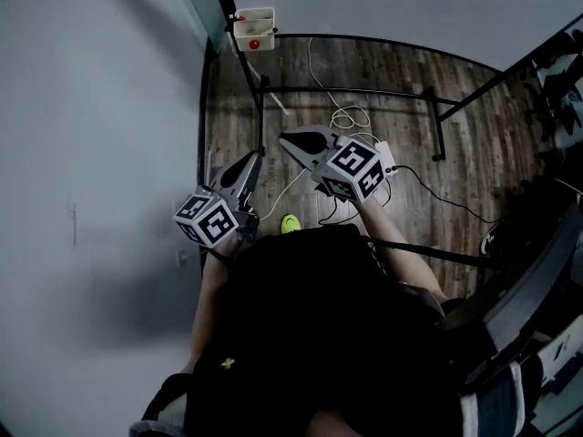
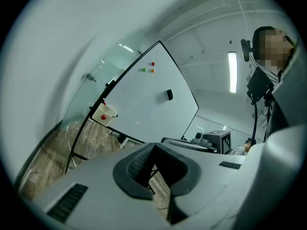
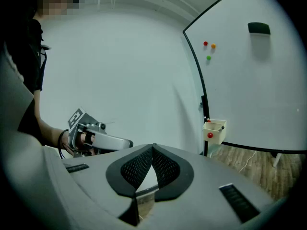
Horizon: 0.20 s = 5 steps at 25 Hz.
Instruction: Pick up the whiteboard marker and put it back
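Left gripper [image 2: 153, 145] and right gripper [image 3: 153, 147] jaws clenched empty; cables [image 1: 349, 115] litter floor [image 1: 474, 153] before the tray [image 1: 254, 29].

Brown plank floor [image 1: 492, 144] of grained, matt wood; large white whiteboard [image 3: 259, 95] smooth, faintly glossy; small cream box [image 3: 214, 131] of smooth plastic.

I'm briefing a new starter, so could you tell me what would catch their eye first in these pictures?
The large whiteboard dominates, standing ahead of both tools, with three coloured magnets and a black eraser on it. A small cream box with a red ball hangs at its lower left corner. The left tool and right tool are shut, empty.
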Tool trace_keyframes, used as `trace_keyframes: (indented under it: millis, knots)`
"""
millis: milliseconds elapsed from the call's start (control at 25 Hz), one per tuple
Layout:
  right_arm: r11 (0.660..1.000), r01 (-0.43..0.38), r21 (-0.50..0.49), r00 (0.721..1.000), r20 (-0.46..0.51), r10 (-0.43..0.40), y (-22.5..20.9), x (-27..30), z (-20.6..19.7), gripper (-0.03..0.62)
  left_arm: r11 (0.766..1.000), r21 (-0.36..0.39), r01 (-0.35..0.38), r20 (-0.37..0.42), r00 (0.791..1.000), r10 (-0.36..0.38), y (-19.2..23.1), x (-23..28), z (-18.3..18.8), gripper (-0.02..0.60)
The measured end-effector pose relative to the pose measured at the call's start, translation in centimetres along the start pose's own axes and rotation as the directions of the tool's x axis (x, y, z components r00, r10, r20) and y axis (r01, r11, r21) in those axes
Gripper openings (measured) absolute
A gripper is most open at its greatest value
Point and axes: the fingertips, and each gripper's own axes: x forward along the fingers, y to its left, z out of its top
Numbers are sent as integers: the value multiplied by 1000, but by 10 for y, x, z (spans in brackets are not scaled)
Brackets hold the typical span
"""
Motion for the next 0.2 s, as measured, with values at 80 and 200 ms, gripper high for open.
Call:
trace_keyframes:
  millis: [80,200]
  knots:
    - [1000,3,-3,1000,0,-3,-1,0,2,2,1000,2,6,-2,1000,-6,-1,1,1,32]
    - [1000,2,-10,1000,1,-2,1,2,4,2,1000,1,11,-4,1000,-11,-1,0,2,32]
